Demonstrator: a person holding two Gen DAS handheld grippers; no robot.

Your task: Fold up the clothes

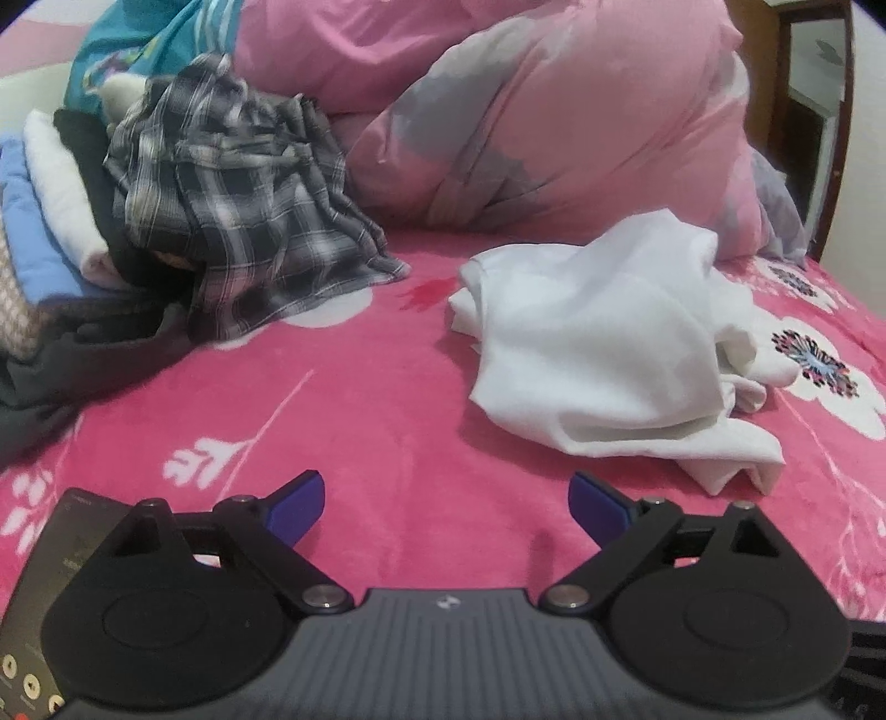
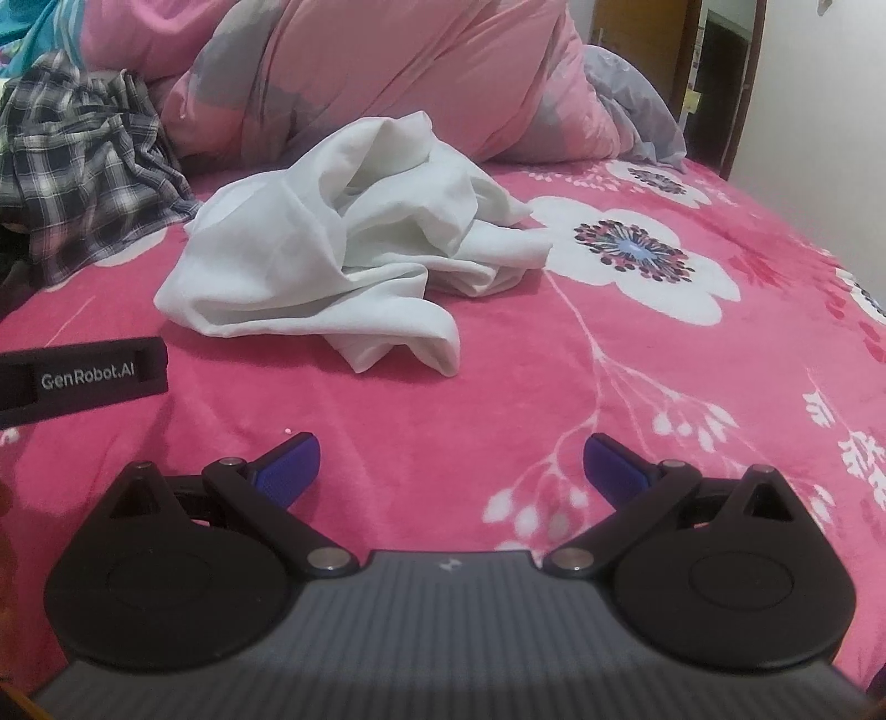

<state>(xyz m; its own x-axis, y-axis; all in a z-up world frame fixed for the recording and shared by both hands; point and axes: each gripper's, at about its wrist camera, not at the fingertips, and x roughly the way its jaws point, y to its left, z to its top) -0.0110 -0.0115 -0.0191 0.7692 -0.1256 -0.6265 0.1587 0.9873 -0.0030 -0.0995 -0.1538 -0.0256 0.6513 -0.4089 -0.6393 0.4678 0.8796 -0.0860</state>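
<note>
Bright pink plush bedspread w/ white flower & leaf print [image 1: 387,399] covers the whole work surface in both views. At the far edge sits a bulky pink-and-grey quilted duvet, bunched up [image 1: 554,127], w/ a wooden door frame [image 1: 797,111] behind it at upper right.

Crumpled white thin-fabric garment [image 1: 598,354] lies loose on the bedspread, unfolded, ahead & to the right in the left wrist view; in the right wrist view it's ahead & a bit left of centre [image 2: 332,266]. Nothing touches it.

Left of it, well apart: rumpled grey-and-black plaid shirt [image 1: 238,194] heaped on top of a stack of folded items – light blue folded cloth [image 1: 33,238], white folded towel-like piece [image 1: 61,188], dark folded garment [image 1: 88,166]. Teal printed fabric [image 1: 127,50] lies behind the stack. Dark grey garment [image 1: 66,365] sprawls at the left edge.

Left gripper [image 1: 448,504]: blue-padded fingers wide apart, nothing btwn them, hovering over bare bedspread short of the white garment. Right gripper [image 2: 451,471]: same, fingers spread wide, empty, over bedspread near the garment's front edge. Black strap printed "GenRobot.AI" [image 2: 83,379] shows at left in the right wrist view.
</note>
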